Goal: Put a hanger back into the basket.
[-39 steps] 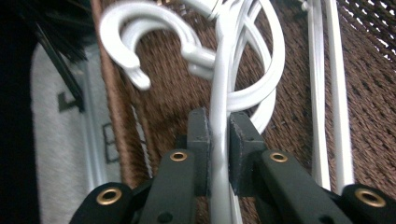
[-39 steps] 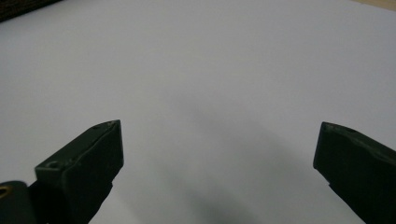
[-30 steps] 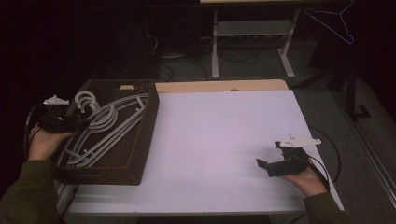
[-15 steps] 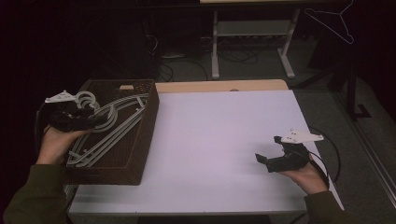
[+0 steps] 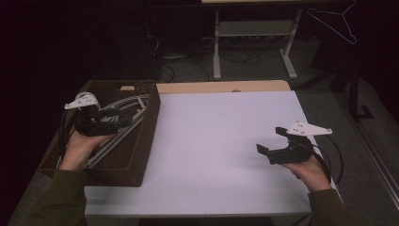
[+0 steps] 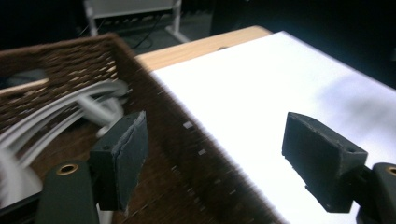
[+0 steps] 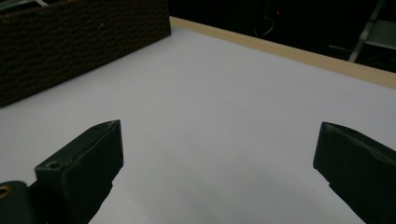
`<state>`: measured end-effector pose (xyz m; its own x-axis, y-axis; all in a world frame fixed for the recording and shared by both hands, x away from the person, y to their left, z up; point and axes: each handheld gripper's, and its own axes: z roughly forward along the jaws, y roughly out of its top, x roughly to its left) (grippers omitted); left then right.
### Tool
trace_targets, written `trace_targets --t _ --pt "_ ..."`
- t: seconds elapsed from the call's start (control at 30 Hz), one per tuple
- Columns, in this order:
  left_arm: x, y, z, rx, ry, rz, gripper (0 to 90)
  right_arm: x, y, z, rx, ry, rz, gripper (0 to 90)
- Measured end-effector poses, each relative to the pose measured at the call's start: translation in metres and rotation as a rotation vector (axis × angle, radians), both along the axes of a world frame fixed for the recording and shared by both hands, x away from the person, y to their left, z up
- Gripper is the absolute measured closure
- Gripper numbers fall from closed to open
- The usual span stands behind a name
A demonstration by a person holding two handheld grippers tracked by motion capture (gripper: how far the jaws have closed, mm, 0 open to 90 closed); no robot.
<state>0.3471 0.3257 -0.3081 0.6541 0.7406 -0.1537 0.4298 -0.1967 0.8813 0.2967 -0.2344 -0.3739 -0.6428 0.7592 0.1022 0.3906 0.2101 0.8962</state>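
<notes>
A dark brown wicker basket point(image 5: 149, 123) sits at the table's left end with several pale grey hangers point(image 5: 132, 102) lying in it. My left gripper point(image 5: 123, 117) hovers over the basket and points right toward the white table top. Its jaws have just been opening, and nothing is between them. In the left gripper view the left gripper point(image 6: 219, 158) stands open above the basket's wall point(image 6: 154, 107), with the hangers point(image 6: 65, 109) to one side. My right gripper point(image 5: 269, 140) hangs open and empty above the table's right part. The right gripper view shows the right gripper point(image 7: 219, 163) facing the basket point(image 7: 70, 42).
The white table top point(image 5: 216, 141) spreads between the two grippers, with a wooden strip point(image 5: 221, 87) along its far edge. Behind it stands a metal frame point(image 5: 254, 47) among floor cables. A wire hanger point(image 5: 334, 21) hangs at the top right.
My left gripper has moved right from the basket's left rim to over its middle, and its jaws have spread wider. The right gripper has lifted slightly.
</notes>
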Motion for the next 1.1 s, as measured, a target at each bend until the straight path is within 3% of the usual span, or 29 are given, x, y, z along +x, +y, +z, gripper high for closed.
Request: trace_targets --t 0.17,0.6,1.1 --pt "-0.003 -0.017 -0.001 -0.045 -0.044 -0.047 18.1 0.002 0.005 0.01 0.025 -0.029 0.003 1.3" --pt "-0.012 -0.057 -0.011 -0.111 -0.105 -0.134 5.8 0.011 0.015 0.03 0.081 -0.096 0.008 0.9" --pt "-0.017 -0.071 -0.02 -0.143 -0.135 -0.195 0.9 0.012 0.012 0.042 0.159 -0.151 0.006 0.0"
